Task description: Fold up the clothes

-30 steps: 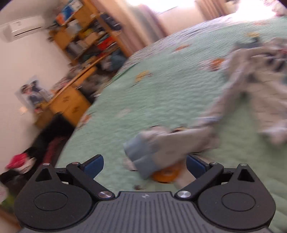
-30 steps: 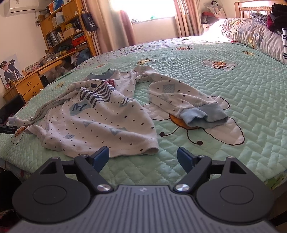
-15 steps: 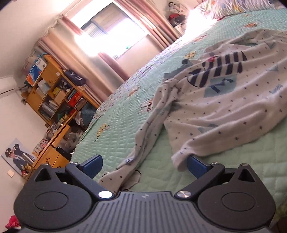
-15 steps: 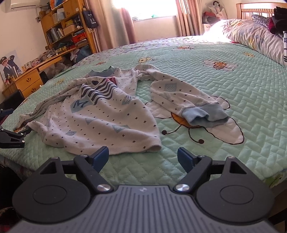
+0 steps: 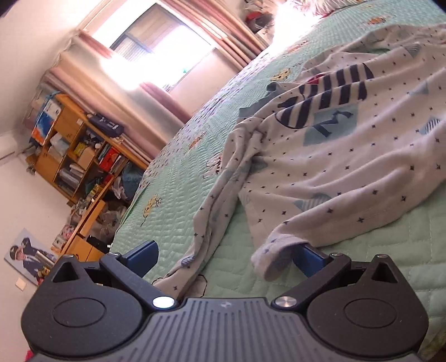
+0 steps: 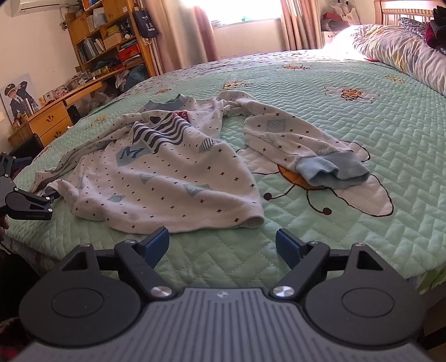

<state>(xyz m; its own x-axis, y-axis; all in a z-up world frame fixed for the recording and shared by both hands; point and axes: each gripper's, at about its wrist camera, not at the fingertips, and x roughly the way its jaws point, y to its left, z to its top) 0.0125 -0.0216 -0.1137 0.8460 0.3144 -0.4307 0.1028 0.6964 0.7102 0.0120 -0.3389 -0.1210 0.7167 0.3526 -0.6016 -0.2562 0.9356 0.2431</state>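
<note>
Lying crumpled on the green quilted bedspread [image 6: 362,117], the white star-print top [image 6: 167,178] spreads ahead of both tools, chest print with dark stripes facing up.

Right gripper [image 6: 221,243]: jaws spread wide, nothing between them. It hovers just short of the top's hem, which lies directly ahead of the left blue pad [image 6: 156,243]. One sleeve runs ahead and to the right of this gripper, ending in a pale blue cuff [image 6: 331,172] resting on the quilt's bee pattern.

Left gripper [image 5: 225,257]: jaws also spread. A rolled corner of the hem [image 5: 278,250] droops over the right-hand blue finger [image 5: 310,257] and covers its tip; whether the pad actually touches the cloth I cannot tell. The other sleeve [image 5: 211,211] trails down between the two fingers toward the tool body. In the right wrist view this gripper [image 6: 26,192] sits at the far left, at the top's corner.

Beyond the bed: wooden bookshelf [image 6: 108,36], curtained window [image 6: 245,11], pillow [image 6: 401,53].
</note>
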